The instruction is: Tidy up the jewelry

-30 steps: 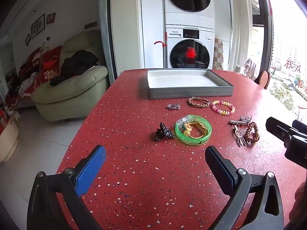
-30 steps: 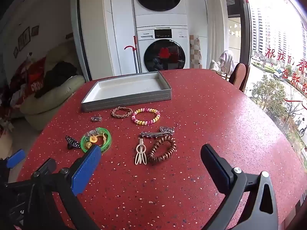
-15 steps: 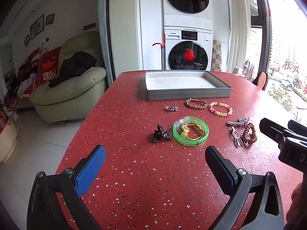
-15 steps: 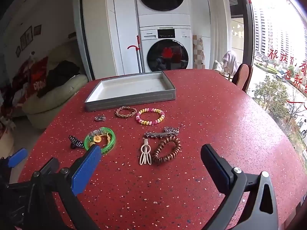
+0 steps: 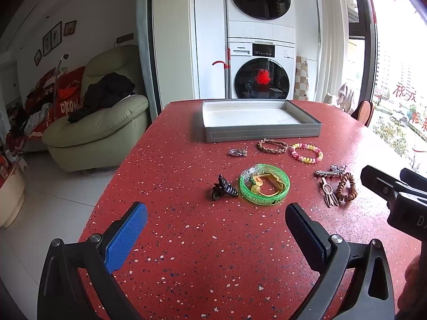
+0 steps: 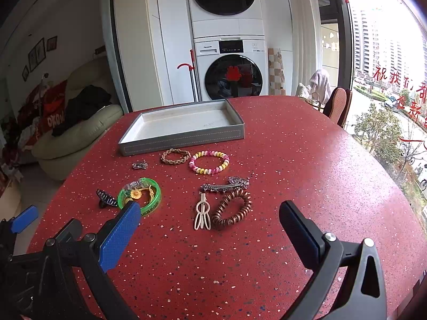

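Low in each wrist view, the left gripper [image 5: 216,226] and right gripper [image 6: 209,225] gape wide, empty, above the red table [image 6: 307,160].

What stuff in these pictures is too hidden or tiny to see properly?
- Small silver charm: too small in both views to tell its shape.
- Bits inside the green bangle: a jumble in the left wrist view; in the right wrist view the right gripper has its blue finger across the bangle's near rim.
- Left gripper: cut off by the right wrist view's left edge.
- Tray: the near wall hides some floor.
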`<state>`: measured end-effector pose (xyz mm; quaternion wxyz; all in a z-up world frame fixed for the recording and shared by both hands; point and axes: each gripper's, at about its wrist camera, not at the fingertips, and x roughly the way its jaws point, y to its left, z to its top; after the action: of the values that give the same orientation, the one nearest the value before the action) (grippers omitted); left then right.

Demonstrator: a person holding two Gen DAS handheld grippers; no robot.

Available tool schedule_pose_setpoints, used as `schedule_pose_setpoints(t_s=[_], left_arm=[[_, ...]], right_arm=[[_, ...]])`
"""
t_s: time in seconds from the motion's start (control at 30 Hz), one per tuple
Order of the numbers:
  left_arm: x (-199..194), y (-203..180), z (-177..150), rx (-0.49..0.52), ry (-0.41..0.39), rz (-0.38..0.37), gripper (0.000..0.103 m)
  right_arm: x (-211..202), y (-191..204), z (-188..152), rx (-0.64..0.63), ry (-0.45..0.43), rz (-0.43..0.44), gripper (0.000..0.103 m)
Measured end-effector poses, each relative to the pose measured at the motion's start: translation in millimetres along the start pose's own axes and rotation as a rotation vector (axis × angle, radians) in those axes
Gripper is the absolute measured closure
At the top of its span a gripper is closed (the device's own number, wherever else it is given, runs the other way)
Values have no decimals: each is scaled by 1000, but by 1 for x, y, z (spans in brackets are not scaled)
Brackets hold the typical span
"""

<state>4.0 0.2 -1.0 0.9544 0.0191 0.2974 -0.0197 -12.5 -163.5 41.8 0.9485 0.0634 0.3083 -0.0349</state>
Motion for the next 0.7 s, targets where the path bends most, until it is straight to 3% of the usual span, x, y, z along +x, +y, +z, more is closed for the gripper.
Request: schedule_pose_setpoints(t_s=[0.7], left_arm=[[-3,3,1,-12,4,1,0]], right_arm=[[-2,4,2,-4,-5,5,0]])
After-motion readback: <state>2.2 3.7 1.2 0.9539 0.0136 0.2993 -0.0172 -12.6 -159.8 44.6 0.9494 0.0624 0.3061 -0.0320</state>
